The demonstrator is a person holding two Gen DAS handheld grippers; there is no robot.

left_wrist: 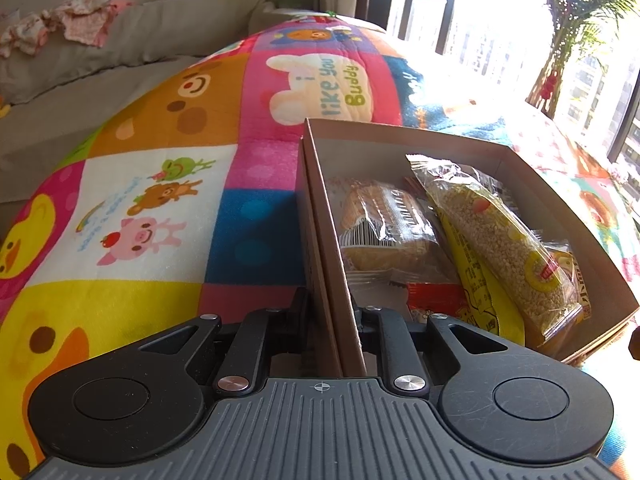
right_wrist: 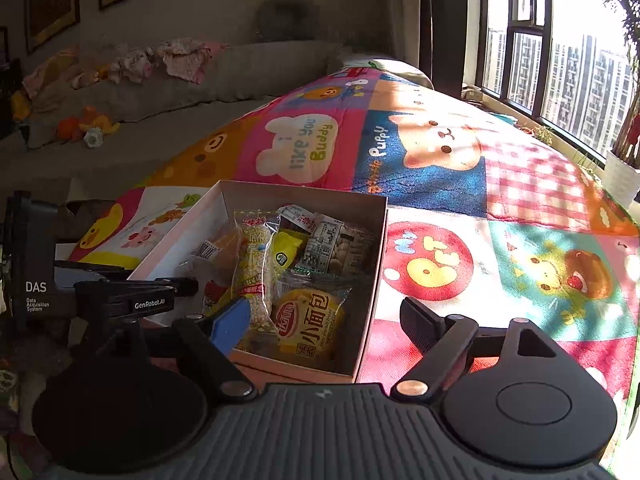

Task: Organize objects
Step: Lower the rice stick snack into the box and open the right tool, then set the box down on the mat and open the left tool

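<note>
My left gripper (left_wrist: 334, 312) is clamped on the near side wall of the cardboard box (left_wrist: 320, 216). My right gripper (right_wrist: 324, 320) hangs wide over the box's near end, holding nothing. Inside the box lie snack packets (right_wrist: 308, 320), and it rests on a cartoon play mat (right_wrist: 440, 160). Beyond are a grey sofa (right_wrist: 180, 88) and windows (right_wrist: 560, 72).

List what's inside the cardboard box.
The cardboard box holds wrapped snacks: a long sesame bar, a yellow mini bread pack, a bun and a peanut pack. Whatever lies beneath them is covered.
</note>
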